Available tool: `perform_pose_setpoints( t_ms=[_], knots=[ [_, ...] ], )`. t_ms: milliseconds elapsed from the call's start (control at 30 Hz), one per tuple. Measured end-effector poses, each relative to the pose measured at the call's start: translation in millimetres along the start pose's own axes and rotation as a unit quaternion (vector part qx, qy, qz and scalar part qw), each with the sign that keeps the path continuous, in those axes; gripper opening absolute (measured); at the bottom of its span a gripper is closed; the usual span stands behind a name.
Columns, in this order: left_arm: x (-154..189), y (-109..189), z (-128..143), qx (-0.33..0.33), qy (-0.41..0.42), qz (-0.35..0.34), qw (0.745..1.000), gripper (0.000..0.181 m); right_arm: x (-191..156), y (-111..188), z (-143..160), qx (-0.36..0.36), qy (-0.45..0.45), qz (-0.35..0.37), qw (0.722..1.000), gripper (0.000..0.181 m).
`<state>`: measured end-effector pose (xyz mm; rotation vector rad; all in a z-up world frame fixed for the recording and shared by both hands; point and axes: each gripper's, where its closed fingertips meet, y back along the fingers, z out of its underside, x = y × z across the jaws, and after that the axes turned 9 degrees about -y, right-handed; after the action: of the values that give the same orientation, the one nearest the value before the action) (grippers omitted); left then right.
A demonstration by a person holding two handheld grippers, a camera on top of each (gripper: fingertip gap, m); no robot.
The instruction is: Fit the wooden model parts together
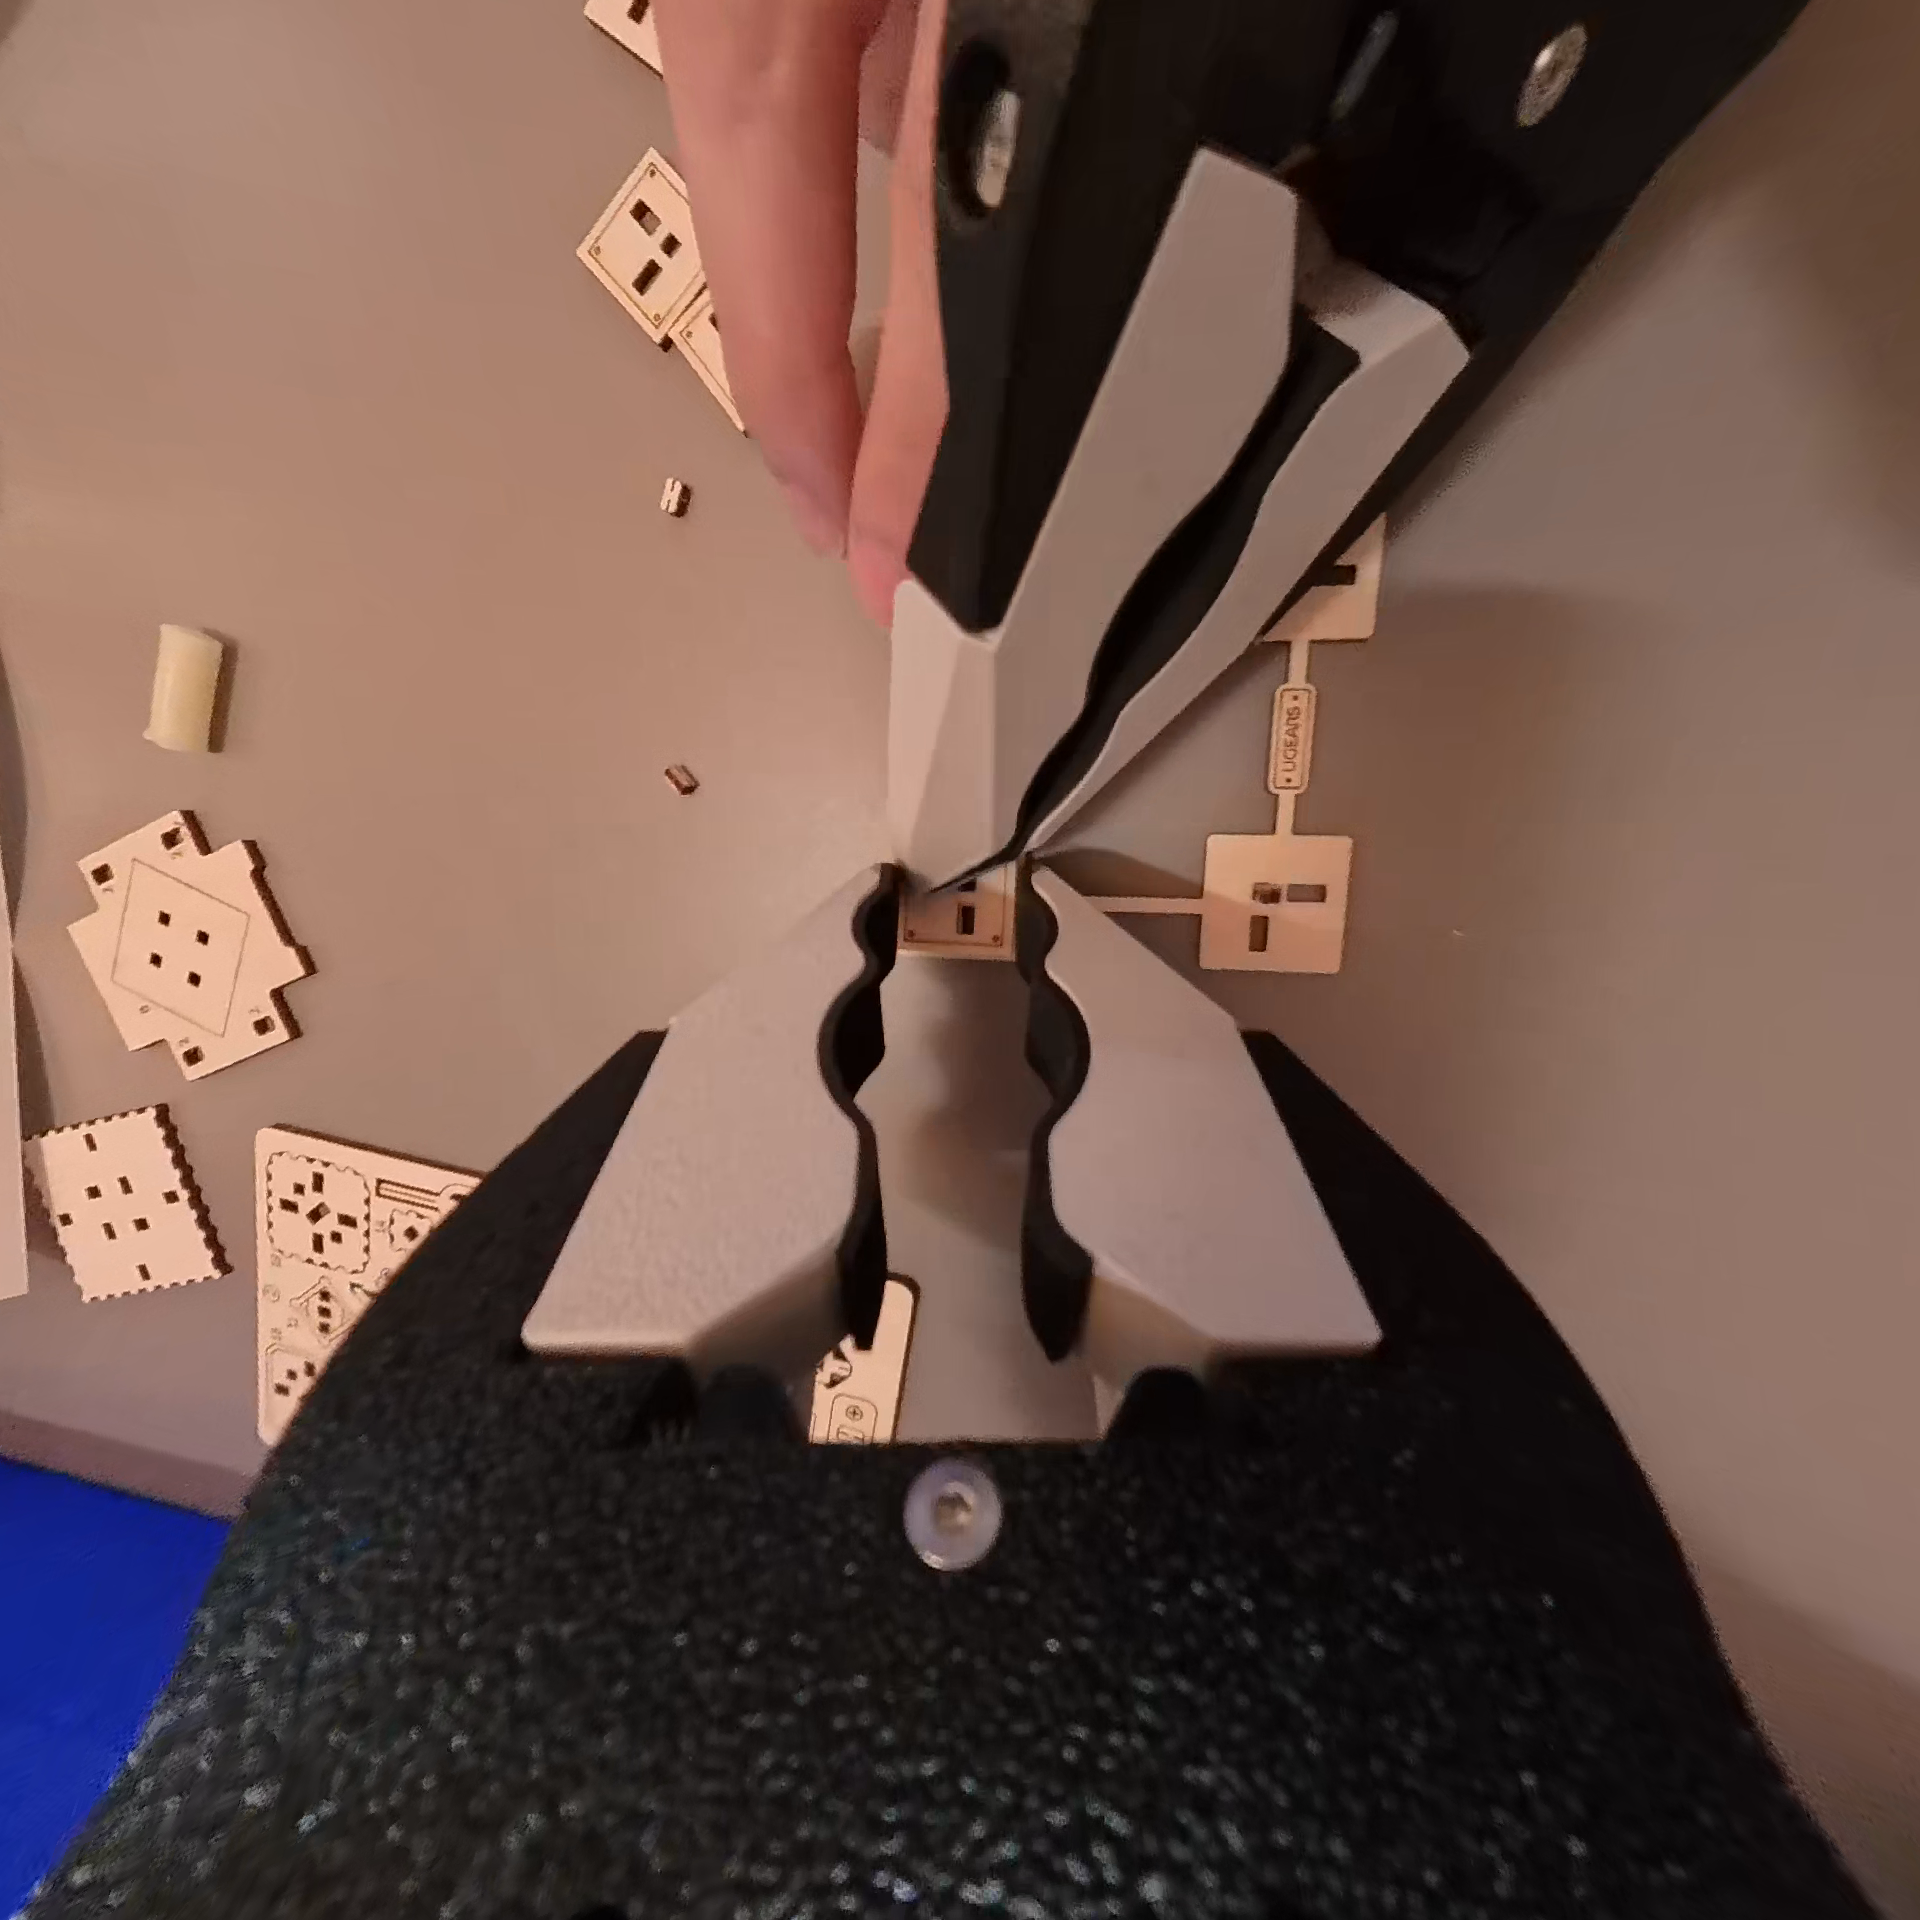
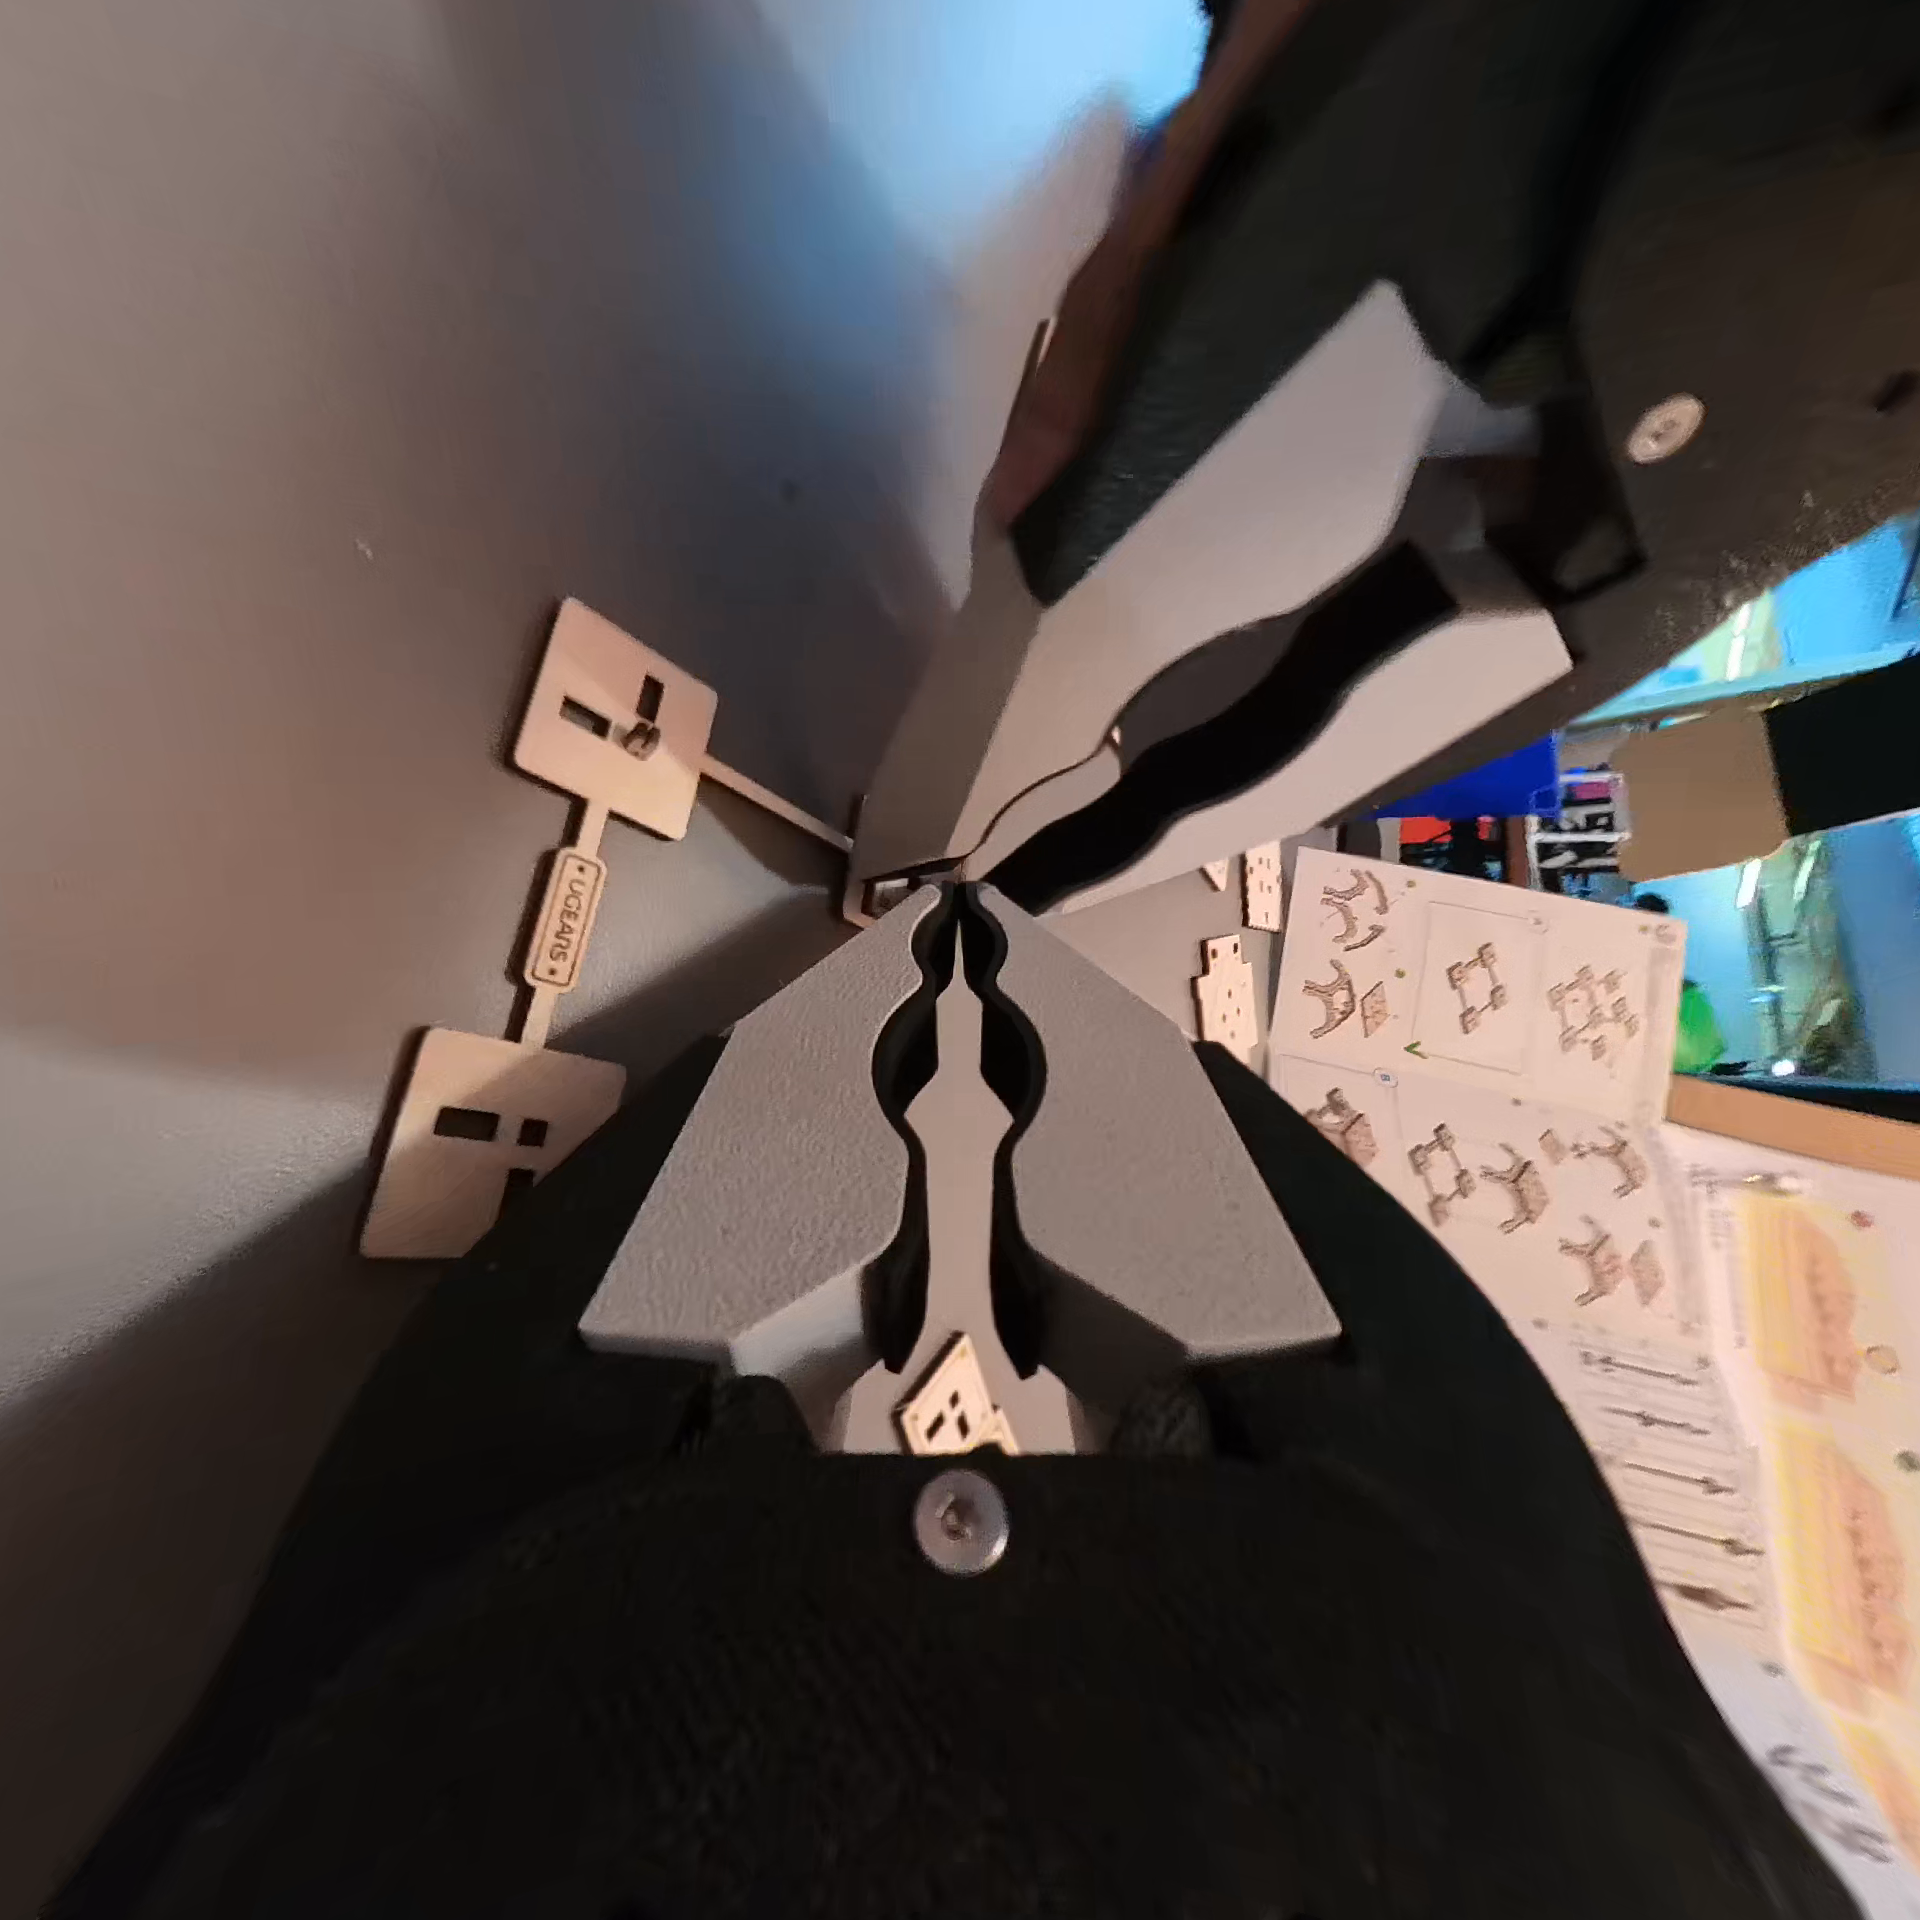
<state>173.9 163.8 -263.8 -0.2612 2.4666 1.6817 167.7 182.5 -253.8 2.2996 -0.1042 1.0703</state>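
Left wrist view shows the left gripper [image 1: 961, 894] with its jaws set apart around one square tab of a flat wooden frame [image 1: 1276, 902] that lies on the grey table [image 1: 468, 582]. Whether the pads actually touch the tab's edges cannot be told. The right gripper [image 1: 971, 871] comes in from above, its jaws drawn together, tips meeting that same tab; a hand [image 1: 821, 312] holds it. Thin strips join the tab to further squares of the frame on the right.

Loose wooden parts lie well apart to the left: a stepped plate [image 1: 187, 943], a toothed square [image 1: 127, 1203], a slotted square [image 1: 644, 244], a part sheet [image 1: 343, 1247] and a small pale cylinder [image 1: 187, 688].

From the right wrist view, the right gripper [image 2: 958, 902] is nearly closed at the tips, right at the frame's [image 2: 613, 717] corner square. An instruction sheet [image 2: 1475, 1049] lies to the right.
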Motion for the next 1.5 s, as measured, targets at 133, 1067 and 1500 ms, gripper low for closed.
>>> perform_pose_setpoints(
  t_ms=[133, 1067, 1500],
  knots=[
    [0.0, 0.0, 0.0, 0.007, 0.001, 0.008, 1.0, 0.019, -0.4, 0.9, -0.4, -0.006, 0.05, -0.012, 0.999, 0.0],
    [3.2, 3.9, 4.0, 0.083, 0.07, 0.107, 0.988, 0.019, -5.2, 4.2, -5.8, -0.011, 0.219, -0.047, 0.975, 0.0],
    [3.8, 3.4, 4.7, 0.062, 0.088, 0.054, 0.993, 0.019, -1.8, 6.6, -2.2, -0.014, 0.195, -0.018, 0.981, 0.0]
  ],
)
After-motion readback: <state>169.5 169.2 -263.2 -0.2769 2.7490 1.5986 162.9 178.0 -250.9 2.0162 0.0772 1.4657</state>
